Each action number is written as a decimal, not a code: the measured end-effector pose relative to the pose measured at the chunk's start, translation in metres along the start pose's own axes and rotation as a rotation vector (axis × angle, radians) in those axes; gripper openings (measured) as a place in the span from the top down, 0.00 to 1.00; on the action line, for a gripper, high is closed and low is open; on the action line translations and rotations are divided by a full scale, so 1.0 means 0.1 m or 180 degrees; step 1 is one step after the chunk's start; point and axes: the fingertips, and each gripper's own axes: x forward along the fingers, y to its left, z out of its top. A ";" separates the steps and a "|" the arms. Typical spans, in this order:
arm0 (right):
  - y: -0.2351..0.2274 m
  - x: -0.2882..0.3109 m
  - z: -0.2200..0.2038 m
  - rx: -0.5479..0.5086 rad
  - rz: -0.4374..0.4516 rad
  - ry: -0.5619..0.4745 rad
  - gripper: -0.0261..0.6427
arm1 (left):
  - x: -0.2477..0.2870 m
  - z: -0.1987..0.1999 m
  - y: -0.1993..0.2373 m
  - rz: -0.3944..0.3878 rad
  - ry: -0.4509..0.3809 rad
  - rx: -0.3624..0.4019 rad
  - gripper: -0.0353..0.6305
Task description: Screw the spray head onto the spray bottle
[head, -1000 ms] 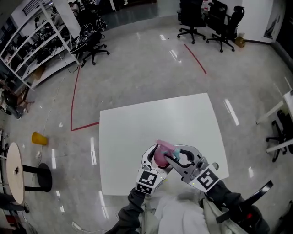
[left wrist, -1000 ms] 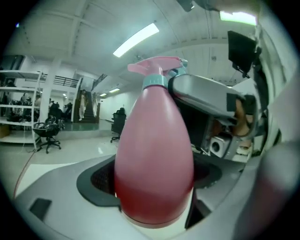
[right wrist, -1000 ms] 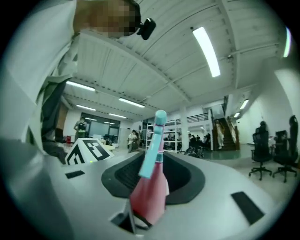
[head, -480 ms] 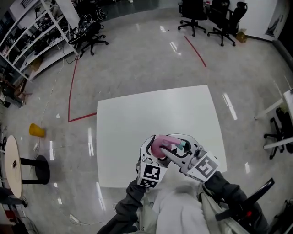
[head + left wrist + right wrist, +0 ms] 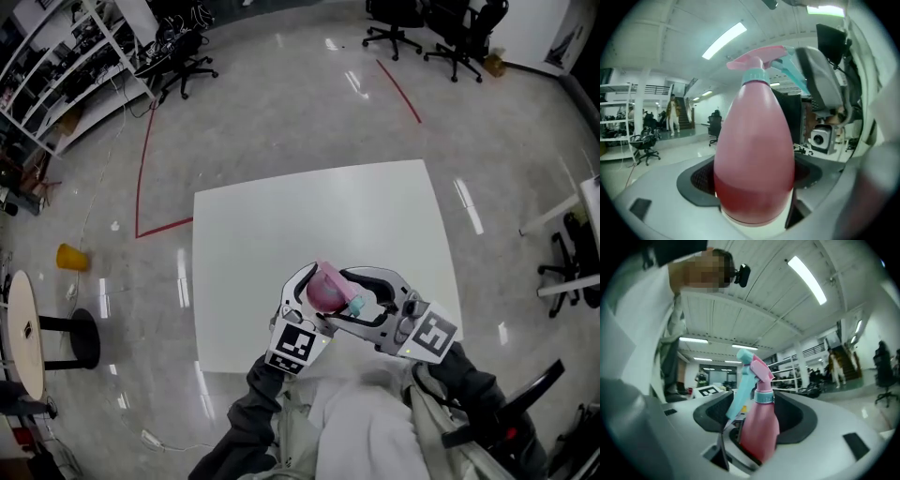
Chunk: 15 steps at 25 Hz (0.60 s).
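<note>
Left claw [image 5: 304,298] is gripping the bottle [image 5: 754,164]. Right claw [image 5: 368,293] is opening around the spray head [image 5: 752,365], probably resetting for another twist.

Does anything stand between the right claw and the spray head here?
Nothing visible does. The spray head already sits on the pink spray bottle held in the left claw, and the jaws of the right claw, opening, flank the head with nothing else between.

floor [image 5: 281,112]: glossy grey, red tape [image 5: 142,178] | white table [image 5: 281,234] | black office chairs [image 5: 392,23] | shelving [image 5: 47,75] left | ceiling strip lights [image 5: 806,280]
</note>
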 end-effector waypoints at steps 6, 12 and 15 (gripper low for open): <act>0.05 -0.28 0.20 0.0689 0.0893 -0.0111 0.58 | -0.15 0.13 -0.23 -0.0935 -0.0195 0.0029 0.28; -0.06 -0.40 0.31 0.0735 0.1019 -0.0281 0.58 | -0.24 0.15 -0.35 -0.1367 -0.0335 -0.0151 0.28; -0.17 -0.37 0.28 0.0680 0.1076 -0.0234 0.58 | -0.34 0.17 -0.53 -0.1814 -0.0343 -0.0130 0.28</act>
